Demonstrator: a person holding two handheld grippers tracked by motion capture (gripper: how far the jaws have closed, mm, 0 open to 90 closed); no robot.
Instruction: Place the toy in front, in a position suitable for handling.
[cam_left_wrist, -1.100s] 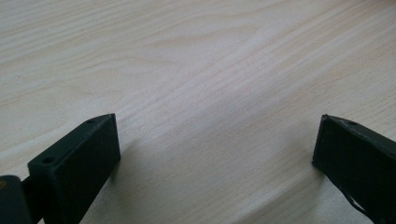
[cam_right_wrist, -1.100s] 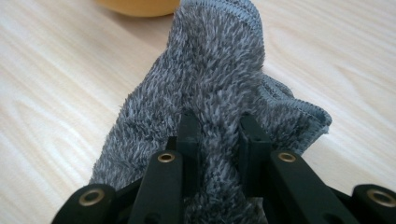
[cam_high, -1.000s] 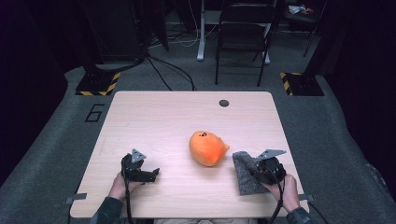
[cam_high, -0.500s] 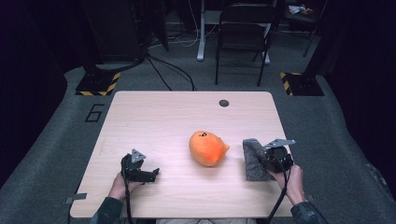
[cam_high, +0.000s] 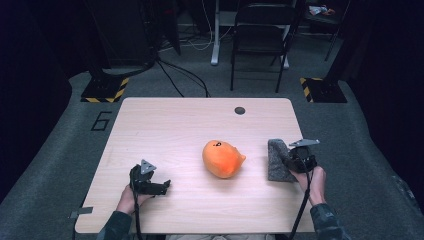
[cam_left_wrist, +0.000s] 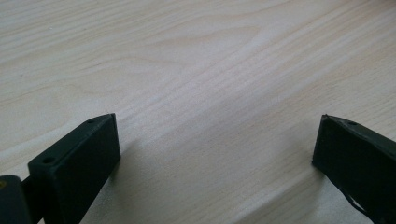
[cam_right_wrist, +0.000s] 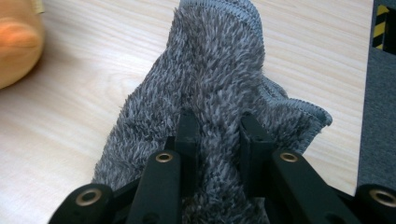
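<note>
**Right gripper pinches the grey cloth at the counter's right side**

The right gripper has its fingers clenched on a fold of the fuzzy grey cloth. In the right gripper view, the two black fingers sink into the pile with a ridge of fabric pressed between them, and the cloth rises ahead of them in a bunched hump with a stitched hem along its top and right edge. From the high view, the cloth sits on the wooden counter near its right edge, apparently lifted a little on the gripper's side, though the angle makes that hard to judge.

Just left of the cloth, apart from it, lies an orange plush toy near the middle of the counter.

The left gripper rests low on the counter near the front left, well apart from the toy. Its fingers are spread wide over bare wood, grasping nothing.
</note>
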